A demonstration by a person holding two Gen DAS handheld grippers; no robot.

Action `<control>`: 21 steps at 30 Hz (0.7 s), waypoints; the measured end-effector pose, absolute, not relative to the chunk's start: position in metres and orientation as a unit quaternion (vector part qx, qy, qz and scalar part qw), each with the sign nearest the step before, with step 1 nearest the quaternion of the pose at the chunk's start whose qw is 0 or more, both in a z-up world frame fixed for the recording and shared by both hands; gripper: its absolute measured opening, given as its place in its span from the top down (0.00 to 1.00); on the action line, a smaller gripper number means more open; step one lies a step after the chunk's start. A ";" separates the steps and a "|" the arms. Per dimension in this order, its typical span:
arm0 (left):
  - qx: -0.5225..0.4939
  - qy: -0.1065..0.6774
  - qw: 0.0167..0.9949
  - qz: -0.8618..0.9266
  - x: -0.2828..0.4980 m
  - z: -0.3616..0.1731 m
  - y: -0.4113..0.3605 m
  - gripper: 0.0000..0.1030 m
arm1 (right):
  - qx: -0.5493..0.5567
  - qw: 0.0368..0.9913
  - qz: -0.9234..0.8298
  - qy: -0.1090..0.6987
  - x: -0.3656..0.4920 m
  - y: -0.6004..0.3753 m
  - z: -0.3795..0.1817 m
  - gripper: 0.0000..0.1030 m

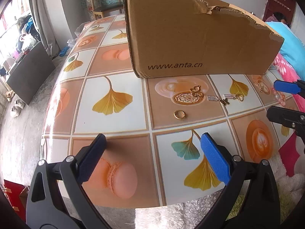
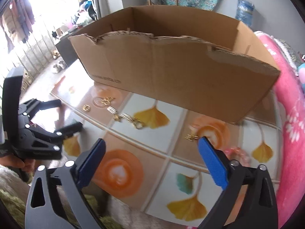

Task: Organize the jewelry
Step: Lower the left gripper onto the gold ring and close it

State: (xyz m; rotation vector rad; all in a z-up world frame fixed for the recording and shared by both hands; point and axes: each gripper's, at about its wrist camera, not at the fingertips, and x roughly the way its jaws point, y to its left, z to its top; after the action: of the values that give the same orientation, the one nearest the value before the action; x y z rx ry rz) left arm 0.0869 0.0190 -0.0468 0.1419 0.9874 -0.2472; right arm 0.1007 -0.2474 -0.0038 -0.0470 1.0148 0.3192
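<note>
Two hand-held tools over a worktop (image 1: 118, 72) covered in a glossy printed cloth of ginkgo leaves, macarons and coffee cups. The left tool (image 1: 152, 156) hovers above the near edge with its blue-padded jaws wide apart and nothing between them. The right tool (image 2: 152, 164) likewise stands wide apart and empty, over the coffee-cup squares.

The jewelry lies loose on the cloth in front of the cardboard box (image 1: 200, 38), none of it visibly inside; the box floor is hidden from both views, so its contents cannot be told. The task therefore appears to be at or near its beginning, with every visible piece left to move.

Pieces, left to right in the left wrist view: a plain gold ring (image 1: 179, 114), smooth and round; a gold openwork pendant (image 1: 196, 90) on a printed medallion; two small ridged silver bars (image 1: 212, 97) with a gold butterfly charm (image 1: 224, 101) and a gold loop (image 1: 239, 97); a small gold earring (image 1: 260, 87); a pink beaded bracelet (image 1: 278, 97), translucent, beside the right tool's fingers.

The box is corrugated brown card, open-topped, with ragged torn upper edges. The small thin metal pieces would likely be hard to pinch off the slick cloth.
</note>
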 end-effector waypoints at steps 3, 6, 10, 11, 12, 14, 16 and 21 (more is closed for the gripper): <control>0.074 0.460 0.877 -0.119 0.084 -0.044 0.018 0.07 | -0.011 0.862 0.156 0.482 0.104 -0.243 -0.005 0.20; 0.069 0.439 0.886 -0.134 0.082 -0.036 0.017 0.08 | -0.002 0.862 0.157 0.482 0.105 -0.241 -0.008 0.26; 0.067 0.417 0.892 -0.159 0.083 -0.026 0.013 0.27 | 0.006 0.861 0.161 0.483 0.110 -0.242 -0.010 0.34; 0.069 0.418 0.891 -0.163 0.085 -0.026 0.012 0.33 | 0.007 0.861 0.160 0.483 0.110 -0.242 -0.010 0.36; 0.069 0.420 0.889 -0.167 0.086 -0.027 0.010 0.36 | 0.008 0.860 0.160 0.485 0.114 -0.243 -0.011 0.38; 0.065 0.429 0.883 -0.180 0.090 -0.029 0.008 0.50 | 0.012 0.858 0.160 0.487 0.117 -0.243 -0.012 0.41; 0.058 0.439 0.877 -0.188 0.094 -0.032 0.008 0.58 | 0.014 0.857 0.160 0.489 0.121 -0.243 -0.014 0.43; 0.054 0.455 0.867 -0.198 0.096 -0.038 0.005 0.71 | 0.020 0.855 0.159 0.493 0.126 -0.243 -0.017 0.44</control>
State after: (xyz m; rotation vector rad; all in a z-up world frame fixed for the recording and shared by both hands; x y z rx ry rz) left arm 0.0962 0.0052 -0.0375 0.1133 0.9525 -0.4146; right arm 0.1259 -0.2426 -0.0174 0.0427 1.0367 0.3352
